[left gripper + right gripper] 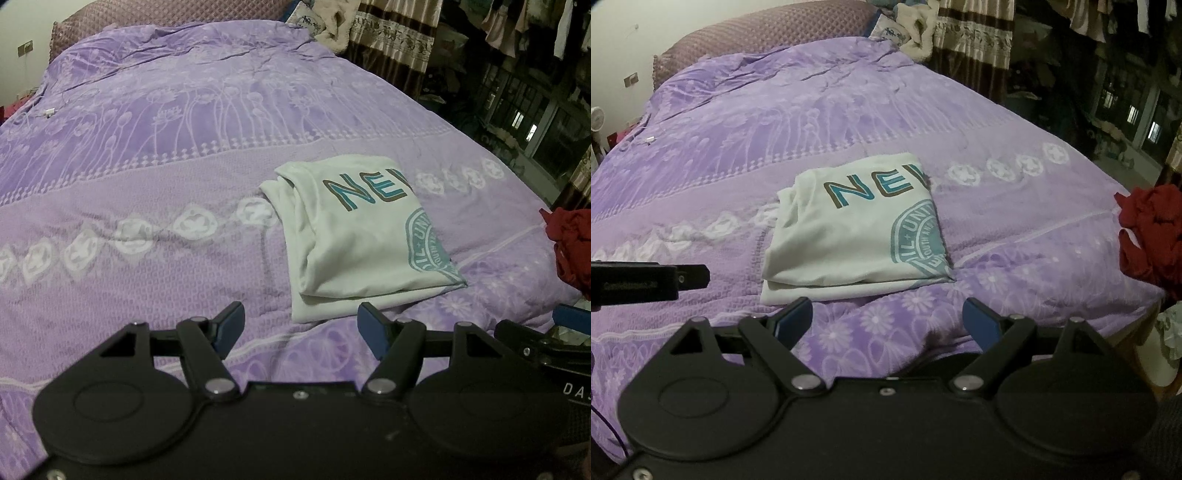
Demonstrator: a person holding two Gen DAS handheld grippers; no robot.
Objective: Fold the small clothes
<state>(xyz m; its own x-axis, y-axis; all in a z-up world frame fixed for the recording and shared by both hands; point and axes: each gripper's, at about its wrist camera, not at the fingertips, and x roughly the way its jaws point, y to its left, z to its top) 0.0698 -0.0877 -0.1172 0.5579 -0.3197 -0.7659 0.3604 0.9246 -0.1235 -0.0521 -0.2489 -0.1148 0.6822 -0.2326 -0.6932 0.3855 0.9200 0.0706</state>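
Note:
A white T-shirt (354, 236) with teal lettering and a round teal stamp lies folded into a rectangle on the purple bedspread (166, 155); it also shows in the right wrist view (857, 232). My left gripper (301, 325) is open and empty, just short of the shirt's near edge. My right gripper (886, 321) is open and empty, also just short of the near edge. The left gripper's body (646, 282) shows at the left of the right wrist view.
A crumpled red garment (1148, 229) lies at the bed's right edge, also in the left wrist view (572, 247). A pillow (768, 37) lies at the head. Curtains (971, 40) and hanging clothes stand beyond the right side. A white cable (48, 110) lies far left.

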